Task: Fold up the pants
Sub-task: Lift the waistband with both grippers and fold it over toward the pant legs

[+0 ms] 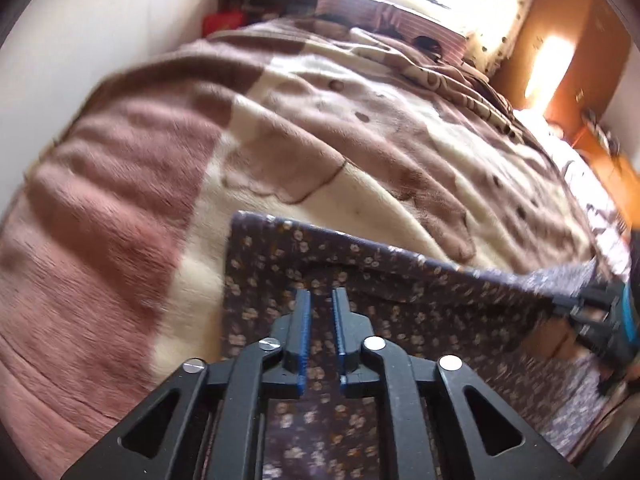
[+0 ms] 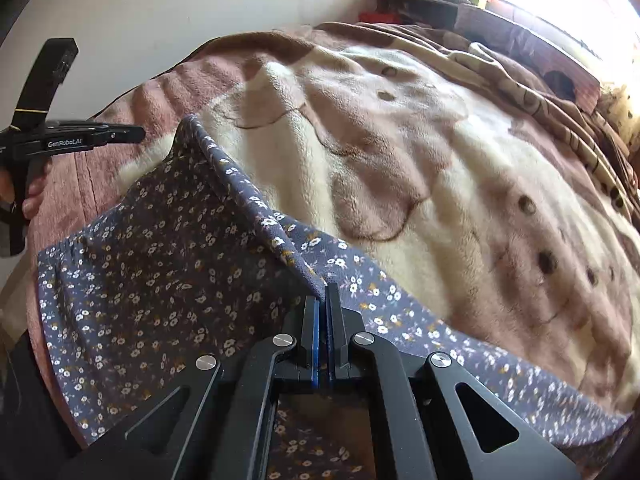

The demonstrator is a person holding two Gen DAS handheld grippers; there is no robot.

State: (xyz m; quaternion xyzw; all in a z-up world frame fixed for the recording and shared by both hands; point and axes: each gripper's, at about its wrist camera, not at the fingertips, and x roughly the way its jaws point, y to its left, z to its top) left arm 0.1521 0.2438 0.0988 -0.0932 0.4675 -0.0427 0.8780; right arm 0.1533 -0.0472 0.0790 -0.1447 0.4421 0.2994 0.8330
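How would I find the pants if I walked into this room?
Look at the big bed covered by a fluffy pink, brown and cream blanket. At its near edge lie the pants, flat dark blue-grey cloth sprinkled with tiny white and orange flowers. Nothing else on the bed is flowery, and the right tool pinches a fold of them.

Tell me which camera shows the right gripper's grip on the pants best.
The right wrist view: the right gripper is shut on a raised fold of the floral pants, seen close and sharp. The left wrist view shows that gripper only at its right edge, blurred, with the grip unclear.
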